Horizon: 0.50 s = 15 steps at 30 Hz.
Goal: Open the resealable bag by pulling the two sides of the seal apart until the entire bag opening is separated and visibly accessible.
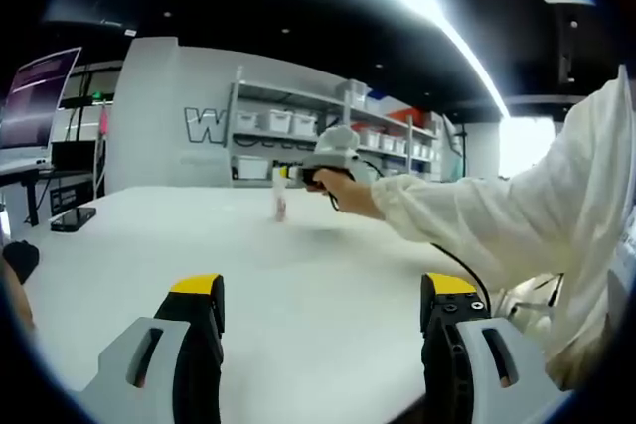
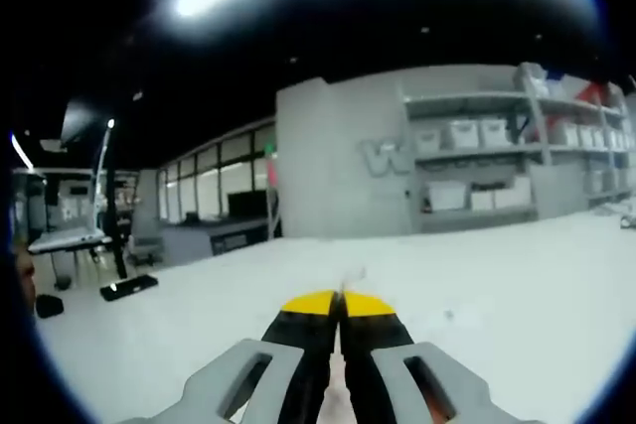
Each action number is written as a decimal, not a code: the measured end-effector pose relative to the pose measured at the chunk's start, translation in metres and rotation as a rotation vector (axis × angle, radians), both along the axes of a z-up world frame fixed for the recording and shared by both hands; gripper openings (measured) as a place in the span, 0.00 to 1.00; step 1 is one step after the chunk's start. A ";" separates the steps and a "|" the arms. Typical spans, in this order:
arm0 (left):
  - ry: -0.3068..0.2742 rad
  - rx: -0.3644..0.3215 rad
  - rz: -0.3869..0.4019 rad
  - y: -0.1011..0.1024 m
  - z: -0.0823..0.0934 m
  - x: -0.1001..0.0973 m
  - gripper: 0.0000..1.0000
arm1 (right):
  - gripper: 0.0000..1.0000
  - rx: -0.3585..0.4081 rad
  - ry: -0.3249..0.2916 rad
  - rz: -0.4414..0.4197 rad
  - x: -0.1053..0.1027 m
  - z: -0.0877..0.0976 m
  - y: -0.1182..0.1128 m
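Left gripper view: left tool (image 1: pixel 323 310) spread wide over bare desk (image 1: pixel 328 275); resealable bag (image 1: pixel 280 204) hangs upright far ahead, pinched by the right tool (image 1: pixel 286 176) — the nearer one; right gripper view: right tool (image 2: pixel 338 303) clamped on a bag edge.

A: Left gripper view: low over the white table (image 1: pixel 298 275), looking forward between its own claw (image 1: pixel 323 310) tips, set wide apart. Faces a far wall with shelving (image 1: pixel 328 131). The right claw (image 1: pixel 288 176) sits mid-distance, held by a hand (image 1: pixel 348 191).

B: Right gripper view: also low over the table (image 2: pixel 517 285), riding behind its closed claw (image 2: pixel 338 305), facing the same shelving (image 2: pixel 497 161). Shared ground: table top, lettered wall, shelves.
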<state>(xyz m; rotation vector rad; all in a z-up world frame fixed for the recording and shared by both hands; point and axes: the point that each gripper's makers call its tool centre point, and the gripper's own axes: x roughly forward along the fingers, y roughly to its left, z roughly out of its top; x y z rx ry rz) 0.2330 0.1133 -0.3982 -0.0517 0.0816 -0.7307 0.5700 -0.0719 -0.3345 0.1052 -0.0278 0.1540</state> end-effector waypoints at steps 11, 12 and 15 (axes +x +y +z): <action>-0.009 0.002 -0.010 0.000 0.002 -0.005 0.79 | 0.00 -0.038 -0.040 0.042 -0.014 0.019 0.011; -0.010 0.002 -0.010 0.000 0.002 -0.005 0.79 | 0.00 -0.042 -0.040 0.045 -0.015 0.019 0.011; -0.011 0.001 -0.010 0.001 0.002 -0.007 0.79 | 0.00 -0.050 -0.038 0.052 -0.016 0.019 0.012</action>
